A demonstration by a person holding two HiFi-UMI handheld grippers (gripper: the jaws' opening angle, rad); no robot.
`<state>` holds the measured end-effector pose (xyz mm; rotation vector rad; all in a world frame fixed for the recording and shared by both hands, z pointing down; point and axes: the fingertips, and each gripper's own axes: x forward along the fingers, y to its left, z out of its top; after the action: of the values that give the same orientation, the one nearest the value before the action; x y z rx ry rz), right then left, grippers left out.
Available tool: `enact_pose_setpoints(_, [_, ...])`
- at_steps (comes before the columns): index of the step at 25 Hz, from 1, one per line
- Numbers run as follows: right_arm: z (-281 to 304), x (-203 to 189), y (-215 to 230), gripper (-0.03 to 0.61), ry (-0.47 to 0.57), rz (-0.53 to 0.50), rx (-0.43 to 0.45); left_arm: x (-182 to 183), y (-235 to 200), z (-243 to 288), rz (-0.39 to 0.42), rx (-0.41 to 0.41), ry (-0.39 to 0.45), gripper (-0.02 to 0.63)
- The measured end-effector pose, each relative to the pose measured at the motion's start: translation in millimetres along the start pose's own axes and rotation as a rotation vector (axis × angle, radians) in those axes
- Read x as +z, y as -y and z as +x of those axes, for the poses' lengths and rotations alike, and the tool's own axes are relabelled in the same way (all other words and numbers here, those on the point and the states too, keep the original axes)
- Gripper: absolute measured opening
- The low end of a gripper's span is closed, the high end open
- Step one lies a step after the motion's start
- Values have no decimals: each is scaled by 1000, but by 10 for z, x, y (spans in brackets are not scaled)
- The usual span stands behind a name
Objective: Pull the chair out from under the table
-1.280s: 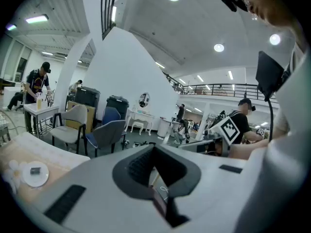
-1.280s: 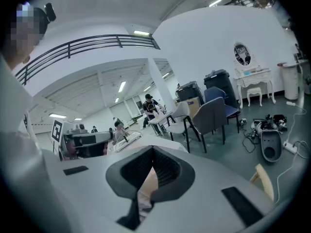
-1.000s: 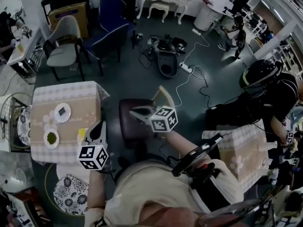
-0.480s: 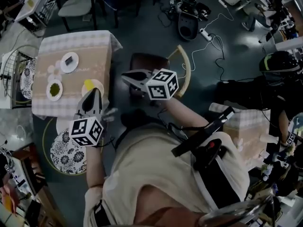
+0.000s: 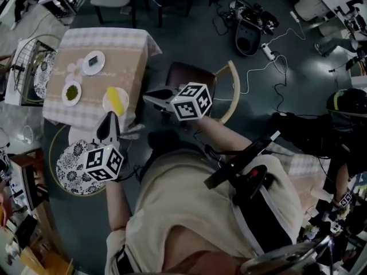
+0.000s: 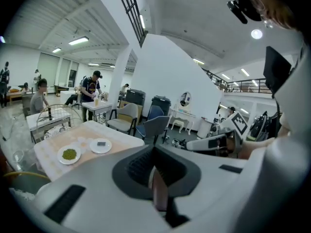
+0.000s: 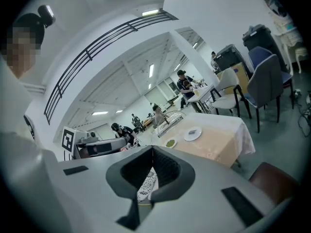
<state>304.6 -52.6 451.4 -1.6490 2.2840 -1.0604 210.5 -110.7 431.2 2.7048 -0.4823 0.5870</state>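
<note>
Left gripper (image 5: 109,119) and right gripper (image 5: 150,98): both jaws together, empty. Three plates (image 5: 93,62) on one surface (image 5: 109,39), upper left. One chair (image 5: 192,76) at centre, partly hidden behind the right gripper.

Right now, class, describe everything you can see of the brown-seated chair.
The chair has a dark brown seat and a curved, light wooden back rail. It stands upright on the dark floor right of the table, apart from it, not tucked under. In the head view the shut right gripper overlaps its near edge; no contact can be made out.
</note>
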Motion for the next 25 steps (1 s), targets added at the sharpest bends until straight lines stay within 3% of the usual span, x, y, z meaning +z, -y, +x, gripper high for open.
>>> enact_pose_setpoints(12, [264,-306,-383,12,-171,-72,269,-407,-309,-633,-95,351,20,6])
enact_pose_setpoints(15, [287,-434,-386,12,-187,-68,293,-564,-433,-726,-113,405,33,12])
enact_pose_setpoints(17, [358,-544,-400,12,-189,-46,293,-687,-548,-808,-125,405,23,76])
enact_pose_setpoints(19, [479,-656,-477,12,-210,-30,307,-786,-676,-937,-151,417,21,100])
enact_pose_setpoints(25, [814,-966,-883,12,-328,-71,365,-1119,-1281,-1421,-209,568,16,211])
